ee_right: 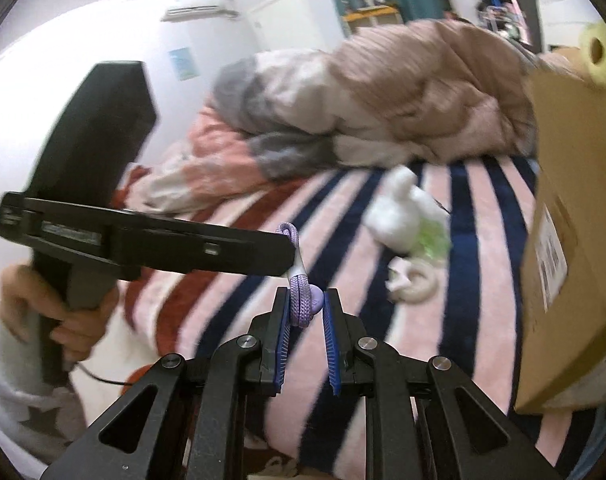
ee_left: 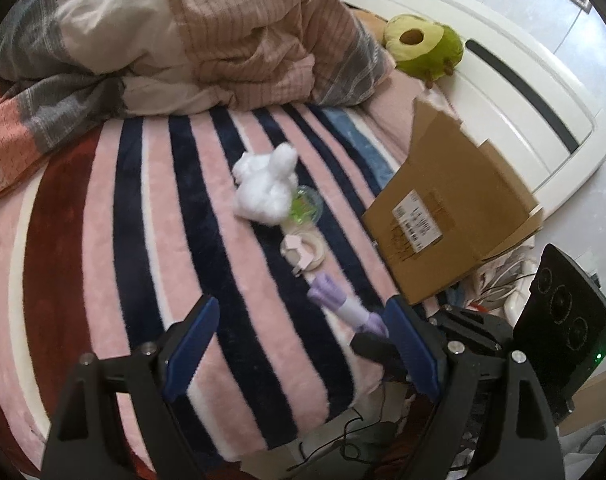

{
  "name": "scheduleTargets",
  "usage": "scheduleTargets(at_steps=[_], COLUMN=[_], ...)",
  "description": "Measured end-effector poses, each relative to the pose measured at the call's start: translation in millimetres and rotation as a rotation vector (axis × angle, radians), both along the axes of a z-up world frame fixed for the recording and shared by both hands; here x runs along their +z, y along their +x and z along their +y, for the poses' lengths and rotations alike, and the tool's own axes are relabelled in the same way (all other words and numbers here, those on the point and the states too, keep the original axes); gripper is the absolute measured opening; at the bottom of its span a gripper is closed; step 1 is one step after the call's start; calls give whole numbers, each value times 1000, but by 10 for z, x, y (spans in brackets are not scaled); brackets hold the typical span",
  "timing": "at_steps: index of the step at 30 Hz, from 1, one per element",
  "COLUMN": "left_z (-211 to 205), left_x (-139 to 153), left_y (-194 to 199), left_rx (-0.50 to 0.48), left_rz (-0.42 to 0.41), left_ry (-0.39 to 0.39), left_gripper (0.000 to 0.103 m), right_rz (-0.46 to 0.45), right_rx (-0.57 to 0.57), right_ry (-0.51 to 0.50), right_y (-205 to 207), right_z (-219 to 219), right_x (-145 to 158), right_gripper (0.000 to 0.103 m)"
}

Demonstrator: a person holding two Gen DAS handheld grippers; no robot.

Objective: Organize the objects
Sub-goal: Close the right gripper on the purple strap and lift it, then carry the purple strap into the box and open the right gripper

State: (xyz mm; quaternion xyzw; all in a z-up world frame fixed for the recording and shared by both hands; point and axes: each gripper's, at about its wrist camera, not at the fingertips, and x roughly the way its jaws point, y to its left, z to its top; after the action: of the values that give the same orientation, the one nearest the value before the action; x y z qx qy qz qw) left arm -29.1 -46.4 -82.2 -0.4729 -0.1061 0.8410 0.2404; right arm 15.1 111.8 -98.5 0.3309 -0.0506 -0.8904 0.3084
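Observation:
A purple and white strap [ee_left: 343, 304] lies near the striped bed's [ee_left: 151, 208] front edge; in the right wrist view the strap [ee_right: 301, 300] sits between my right gripper's [ee_right: 306, 304] blue pads, which are shut on it. My left gripper [ee_left: 303, 312] is open and empty above the blanket, left of the strap. Further back lie a pink-white tape roll [ee_left: 303, 252], a green transparent toy [ee_left: 305, 206] and a white fluffy plush [ee_left: 267, 184]. An open cardboard box [ee_left: 451, 204] stands at the bed's right edge.
A crumpled quilt [ee_left: 191, 40] covers the far half of the bed. An avocado plush [ee_left: 423, 44] rests by the white headboard [ee_left: 523, 92]. Cables [ee_left: 343, 440] lie on the floor below the bed's front edge. The box [ee_right: 575, 240] is close on the right in the right wrist view.

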Motion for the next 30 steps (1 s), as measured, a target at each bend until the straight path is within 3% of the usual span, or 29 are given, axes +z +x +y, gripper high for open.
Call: scheduleTargets(at_steps=[4, 9, 11, 20, 30], left_z=[7, 58, 101, 564, 1613], left_x=[149, 386, 511, 990, 1152], left_y=[41, 89, 104, -14, -401], left_rx=[1, 2, 5, 18, -89], left_rz=[26, 75, 105, 212, 216], left_ry=[53, 84, 91, 52, 2], left_gripper=[66, 39, 35, 32, 32], right_rz=[52, 96, 101, 179, 168], right_rx=[67, 114, 124, 139, 19], right_ry=[15, 27, 22, 53, 77], right_y=[65, 85, 61, -2, -240], right_z=[-56, -44, -4, 393, 1312], right_x=[187, 407, 507, 961, 1104], right_gripper=[12, 12, 12, 12, 12])
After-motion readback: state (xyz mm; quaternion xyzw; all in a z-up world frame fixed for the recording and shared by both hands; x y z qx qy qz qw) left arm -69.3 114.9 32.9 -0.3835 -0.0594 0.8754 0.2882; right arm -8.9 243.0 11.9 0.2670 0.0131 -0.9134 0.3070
